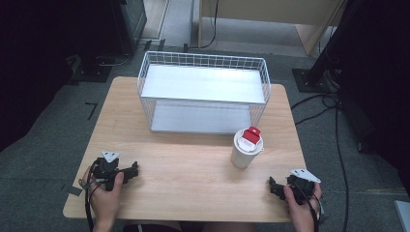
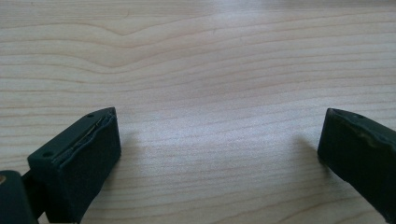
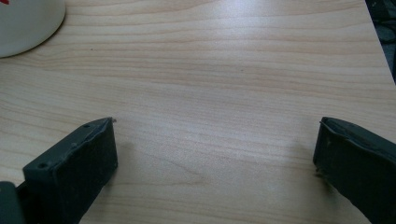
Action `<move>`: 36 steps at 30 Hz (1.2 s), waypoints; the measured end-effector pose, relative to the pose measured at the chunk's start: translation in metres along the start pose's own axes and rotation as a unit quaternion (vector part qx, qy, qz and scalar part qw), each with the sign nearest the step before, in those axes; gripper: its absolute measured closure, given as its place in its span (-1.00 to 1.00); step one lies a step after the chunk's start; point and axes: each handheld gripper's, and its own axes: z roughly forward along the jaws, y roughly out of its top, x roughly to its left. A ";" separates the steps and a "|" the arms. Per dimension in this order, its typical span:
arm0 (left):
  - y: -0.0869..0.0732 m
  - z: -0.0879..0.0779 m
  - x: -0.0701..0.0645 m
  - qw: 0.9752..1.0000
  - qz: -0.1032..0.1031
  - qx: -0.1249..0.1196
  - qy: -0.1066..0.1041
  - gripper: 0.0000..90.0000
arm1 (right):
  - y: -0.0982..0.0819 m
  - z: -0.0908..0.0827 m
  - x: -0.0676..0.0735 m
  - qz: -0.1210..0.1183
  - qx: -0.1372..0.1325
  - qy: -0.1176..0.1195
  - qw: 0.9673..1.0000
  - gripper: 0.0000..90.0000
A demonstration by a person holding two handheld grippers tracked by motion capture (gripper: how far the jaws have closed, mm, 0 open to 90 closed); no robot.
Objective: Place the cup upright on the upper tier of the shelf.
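**Both claws rest spread at the near desk edge, cup apart from them**

While the person holds one claw in each hand at the near side of the desk (image 1: 193, 169), nothing is gripped. The left claw (image 1: 131, 172) lies low at the near-left corner, approx. flat on the wood, its tip toward the middle of the desk. In the left gripper view its jaws stand wide apart, released, w/ bare wood grain between them. The right claw (image 1: 273, 187) sits at the near-right corner, tip toward the left. In the right gripper view its jaws are also spread wide, released, w/ bare wood between.

The white cup (image 1: 244, 150) stands upright on the desk, right of centre, just in front of the wire basket (image 1: 203, 60). It has a white lid w/ a red piece on top. It is nearer to the right claw than to the left one, but apart from both; no touching. In the right gripper view the cup's rounded bottom (image 3: 25, 23) shows at the upper-left corner, ahead and to the side of the jaws.

The wire basket is white, w/ 2 flat levels, upper and lower, and stands at the far-middle part of the desk. Black cables lie on the floor at the right of the desk.
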 end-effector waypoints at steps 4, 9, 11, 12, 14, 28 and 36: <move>0.000 0.000 0.000 1.000 0.000 0.000 0.000 -1.00 | 0.000 0.000 0.000 -0.001 -0.002 0.006 1.000 -1.00; 0.000 0.000 0.000 1.000 0.000 0.000 0.000 -1.00 | 0.000 -0.005 -0.001 -0.001 -0.005 0.011 1.000 -1.00; 0.000 0.000 0.000 1.000 0.000 0.000 0.000 -1.00 | 0.001 -0.008 0.000 -0.004 -0.008 0.009 1.000 -1.00; 0.000 0.000 0.000 1.000 0.000 0.000 0.000 -1.00 | 0.003 -0.009 0.001 -0.005 -0.013 0.009 1.000 -1.00; 0.000 0.000 0.000 1.000 -0.001 0.000 0.000 -1.00 | 0.007 -0.013 0.004 -0.009 -0.019 0.011 1.000 -1.00; 0.000 0.000 0.000 1.000 0.000 0.000 0.000 -1.00 | 0.039 -0.020 0.047 -0.040 -0.062 0.055 0.996 -1.00; 0.000 0.000 0.000 1.000 -0.001 0.000 0.000 -1.00 | 0.050 -0.016 0.067 -0.036 -0.079 0.071 0.994 -0.83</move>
